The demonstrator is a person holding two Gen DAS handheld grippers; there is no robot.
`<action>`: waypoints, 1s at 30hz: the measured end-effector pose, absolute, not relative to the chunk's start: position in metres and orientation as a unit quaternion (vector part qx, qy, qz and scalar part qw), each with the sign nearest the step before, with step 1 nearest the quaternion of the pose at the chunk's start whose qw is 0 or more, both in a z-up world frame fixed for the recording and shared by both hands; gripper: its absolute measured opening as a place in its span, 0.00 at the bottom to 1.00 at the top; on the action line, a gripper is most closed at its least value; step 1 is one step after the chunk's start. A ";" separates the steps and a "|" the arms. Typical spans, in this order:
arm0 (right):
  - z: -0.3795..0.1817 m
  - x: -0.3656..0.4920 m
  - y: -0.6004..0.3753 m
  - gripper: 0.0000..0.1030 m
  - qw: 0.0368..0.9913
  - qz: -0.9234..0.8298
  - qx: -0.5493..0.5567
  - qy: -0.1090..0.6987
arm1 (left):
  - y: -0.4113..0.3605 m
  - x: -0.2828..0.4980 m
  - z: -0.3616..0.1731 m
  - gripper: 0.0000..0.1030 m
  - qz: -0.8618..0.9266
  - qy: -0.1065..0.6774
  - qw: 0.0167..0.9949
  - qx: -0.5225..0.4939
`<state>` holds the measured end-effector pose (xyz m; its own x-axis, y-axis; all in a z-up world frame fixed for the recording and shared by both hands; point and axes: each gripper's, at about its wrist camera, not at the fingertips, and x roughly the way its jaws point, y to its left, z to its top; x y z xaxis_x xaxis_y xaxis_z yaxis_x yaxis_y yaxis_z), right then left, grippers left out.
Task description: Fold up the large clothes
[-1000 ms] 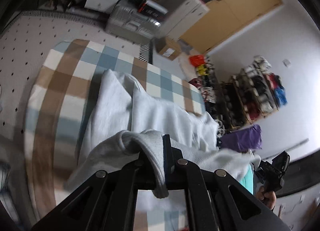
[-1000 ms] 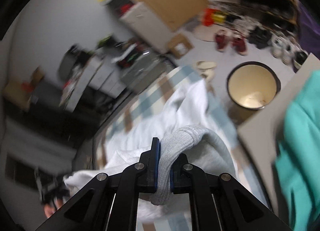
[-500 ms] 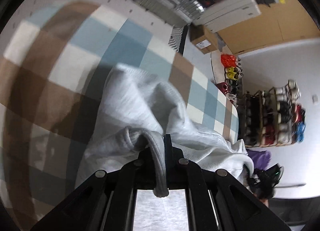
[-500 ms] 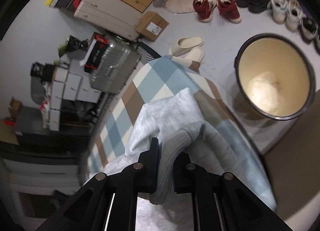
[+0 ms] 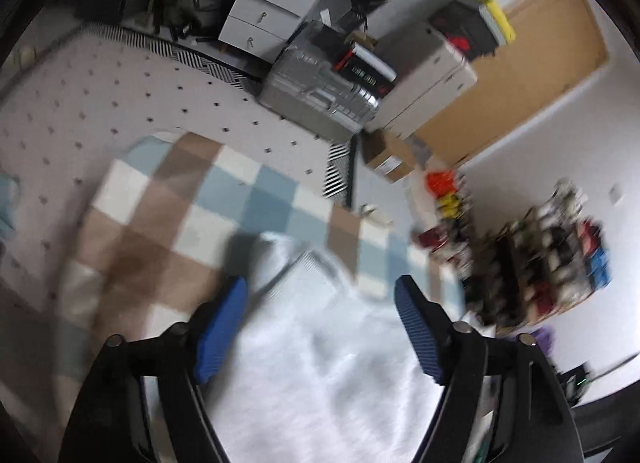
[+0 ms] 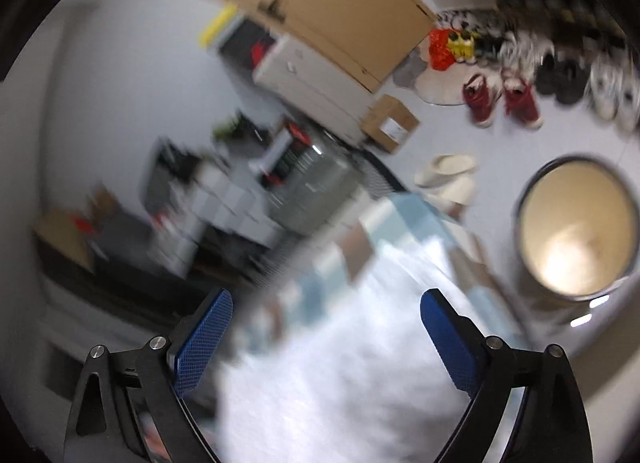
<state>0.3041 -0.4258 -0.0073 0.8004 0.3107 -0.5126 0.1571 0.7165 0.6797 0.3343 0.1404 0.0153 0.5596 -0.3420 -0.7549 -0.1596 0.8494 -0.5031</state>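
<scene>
A pale grey-white sweatshirt (image 5: 320, 363) lies on a blue, brown and white checked blanket (image 5: 168, 223). My left gripper (image 5: 320, 289) hovers over the garment. Its jaws are opening, the blue pads (image 5: 224, 323) stand wide apart and press on nothing. In the right wrist view the same sweatshirt (image 6: 352, 375) spreads below my right gripper (image 6: 326, 301). Those jaws are opening too, and the cloth lies under the gap, clear of the pads (image 6: 204, 339). Both views are blurred by motion.
A silver suitcase (image 5: 320, 99) and white drawers (image 5: 268, 7) stand beyond a dotted rug (image 5: 100, 103). A cardboard box (image 5: 388, 159) and a shoe rack (image 5: 552, 263) lie to the right. A round bin (image 6: 576, 231), slippers (image 6: 448, 175) and red shoes (image 6: 500, 99) sit on the floor.
Both grippers held a fold of the sweatshirt's grey ribbed edge earlier. Both have now let go and spread wide, the cloth has dropped onto the blanket, and both cameras have swung.
</scene>
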 end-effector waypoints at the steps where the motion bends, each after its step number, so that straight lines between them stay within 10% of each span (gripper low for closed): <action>1: -0.007 0.301 -0.411 0.93 0.879 0.050 0.332 0.337 | 0.138 0.328 0.011 0.80 -0.054 0.479 0.839 -0.254; 7: -0.044 0.242 -0.332 0.93 0.898 0.023 0.135 0.417 | 0.120 0.286 -0.066 0.80 -0.069 0.593 0.782 -0.180; 22: -0.113 0.166 -0.357 0.93 0.870 -0.042 0.270 0.411 | 0.110 0.235 -0.116 0.80 -0.068 0.617 0.771 -0.141; 24: -0.123 0.181 -0.369 0.93 0.853 -0.035 0.297 0.428 | 0.102 0.233 -0.113 0.75 -0.065 0.609 0.782 -0.120; 26: -0.119 0.189 -0.367 0.93 0.857 -0.021 0.302 0.417 | 0.089 0.230 -0.109 0.38 -0.077 0.599 0.792 -0.084; 30: -0.116 0.206 -0.348 0.84 0.862 -0.020 0.237 0.447 | 0.070 0.226 -0.100 0.21 -0.073 0.598 0.797 -0.044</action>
